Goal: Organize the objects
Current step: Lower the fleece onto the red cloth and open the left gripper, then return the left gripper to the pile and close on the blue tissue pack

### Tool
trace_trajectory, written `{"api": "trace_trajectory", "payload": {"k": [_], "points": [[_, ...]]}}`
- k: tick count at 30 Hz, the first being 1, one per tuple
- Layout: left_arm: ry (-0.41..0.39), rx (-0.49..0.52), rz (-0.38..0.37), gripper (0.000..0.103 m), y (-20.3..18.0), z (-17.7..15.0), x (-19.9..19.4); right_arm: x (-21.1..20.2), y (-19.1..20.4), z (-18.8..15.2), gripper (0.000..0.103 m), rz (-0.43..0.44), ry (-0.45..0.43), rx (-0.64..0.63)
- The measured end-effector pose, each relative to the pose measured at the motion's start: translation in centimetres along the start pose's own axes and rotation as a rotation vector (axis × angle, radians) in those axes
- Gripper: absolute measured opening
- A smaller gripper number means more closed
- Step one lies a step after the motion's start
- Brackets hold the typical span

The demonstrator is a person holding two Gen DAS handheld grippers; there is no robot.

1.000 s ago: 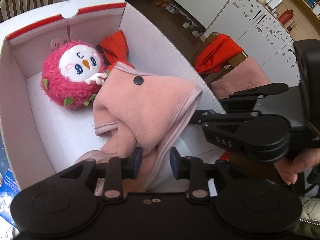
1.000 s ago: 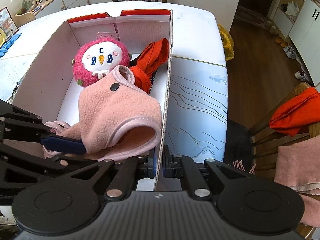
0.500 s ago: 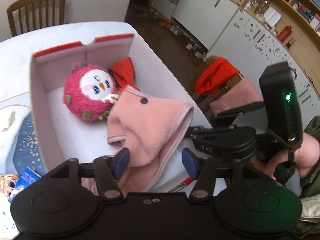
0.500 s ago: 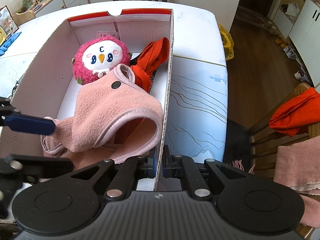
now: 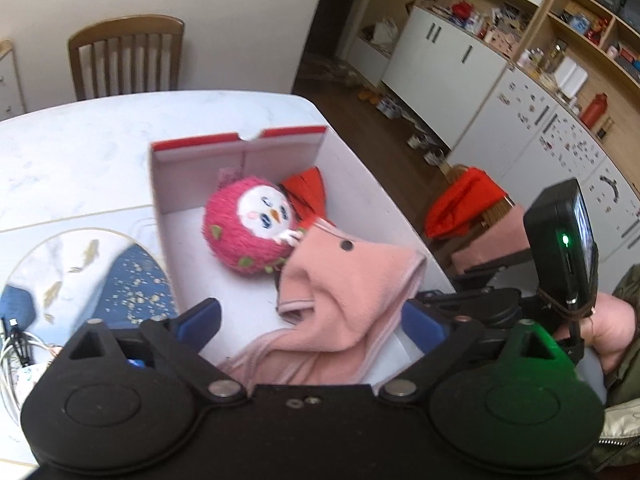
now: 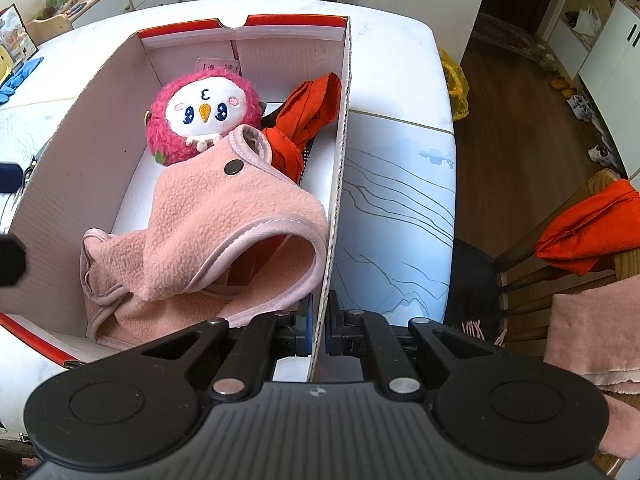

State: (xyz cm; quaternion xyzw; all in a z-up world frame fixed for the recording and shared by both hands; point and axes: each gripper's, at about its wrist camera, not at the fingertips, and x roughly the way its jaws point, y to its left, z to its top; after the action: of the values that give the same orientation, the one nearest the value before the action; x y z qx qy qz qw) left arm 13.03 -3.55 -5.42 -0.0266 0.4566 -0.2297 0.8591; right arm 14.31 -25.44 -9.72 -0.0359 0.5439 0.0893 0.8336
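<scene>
Opening wide, left gripper (image 5: 310, 320) jaws hold nothing above fleecy pink cloth (image 5: 352, 288); right gripper (image 6: 318, 326) pinches corrugated box wall (image 6: 336, 216).

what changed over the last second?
The left gripper let go of the pink fleece; its jaws are opening and it has pulled up and back from the box. The fleece slumped slightly and lies in the box. The right gripper stays clamped on the box wall; plush toy and red cloth unmoved.
</scene>
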Motion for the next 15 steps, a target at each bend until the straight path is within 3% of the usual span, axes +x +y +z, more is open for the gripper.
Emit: {"api": "trace_trajectory", "payload": {"k": [15], "points": [[-0.027,-0.009,0.17,0.102,4.0,-1.0,-1.2,-0.4,-0.3,-0.1,0.005,-0.024,0.0,-0.005]]}}
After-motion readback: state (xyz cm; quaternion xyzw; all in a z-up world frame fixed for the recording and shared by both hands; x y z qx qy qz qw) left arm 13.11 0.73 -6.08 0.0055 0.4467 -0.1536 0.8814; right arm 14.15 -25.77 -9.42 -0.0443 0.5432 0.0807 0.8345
